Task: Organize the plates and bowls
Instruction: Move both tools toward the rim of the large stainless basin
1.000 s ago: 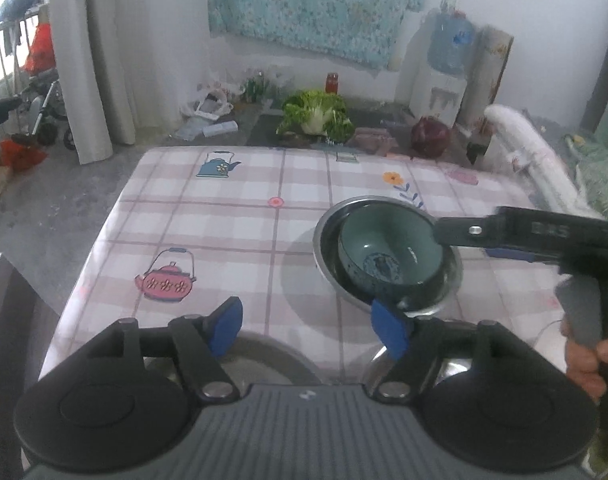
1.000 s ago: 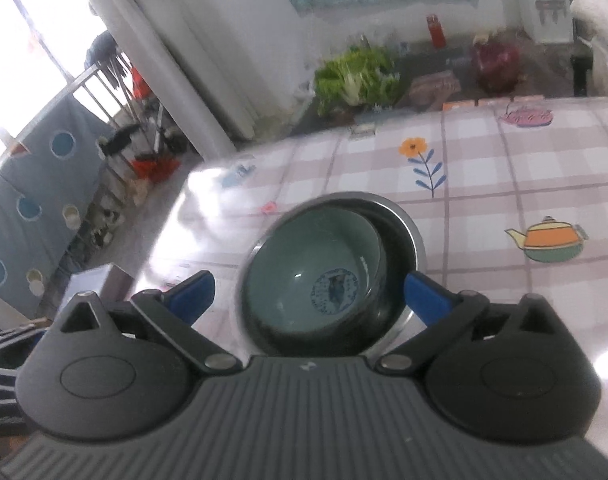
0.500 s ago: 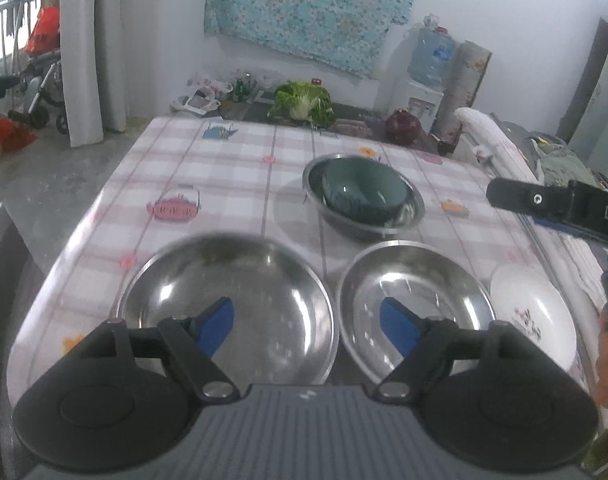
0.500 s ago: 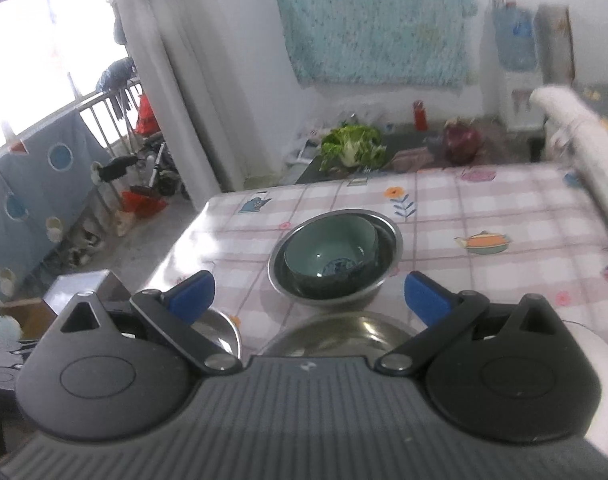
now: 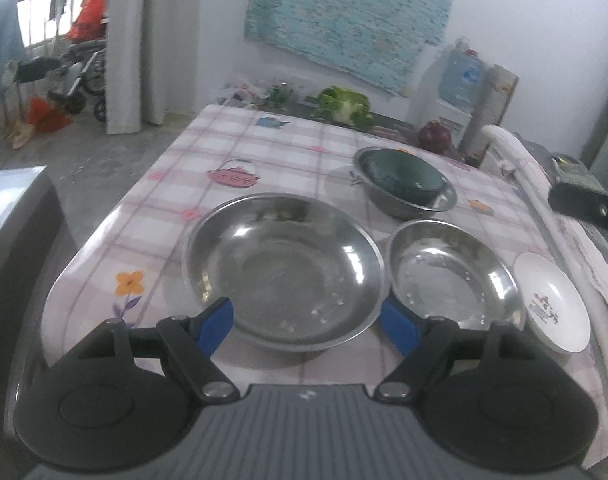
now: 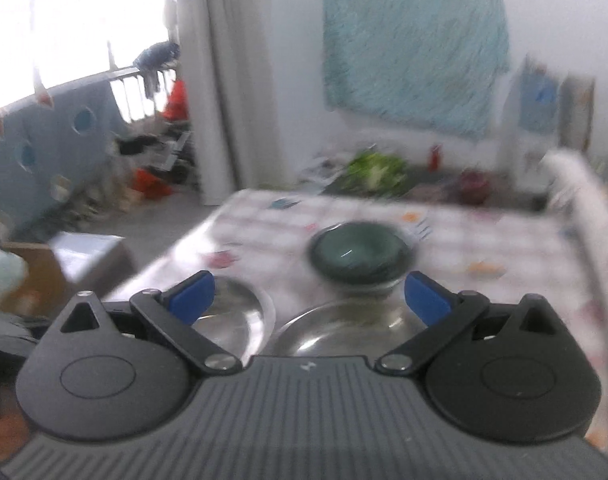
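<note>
Both my grippers, left (image 5: 306, 320) and right (image 6: 309, 294), hung spread wide with nothing in them. The big shiny steel bowl (image 5: 282, 268) sat by the near table edge, a smaller steel bowl (image 5: 450, 276) touching it, and a small white painted saucer (image 5: 552, 306) at the right edge. I reckoned a clumsy grab could've knocked that saucer off. No readable writing anywhere.

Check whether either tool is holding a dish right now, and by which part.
Nothing is held. The left tool and right tool are both open and empty, above the metal bowls.
</note>
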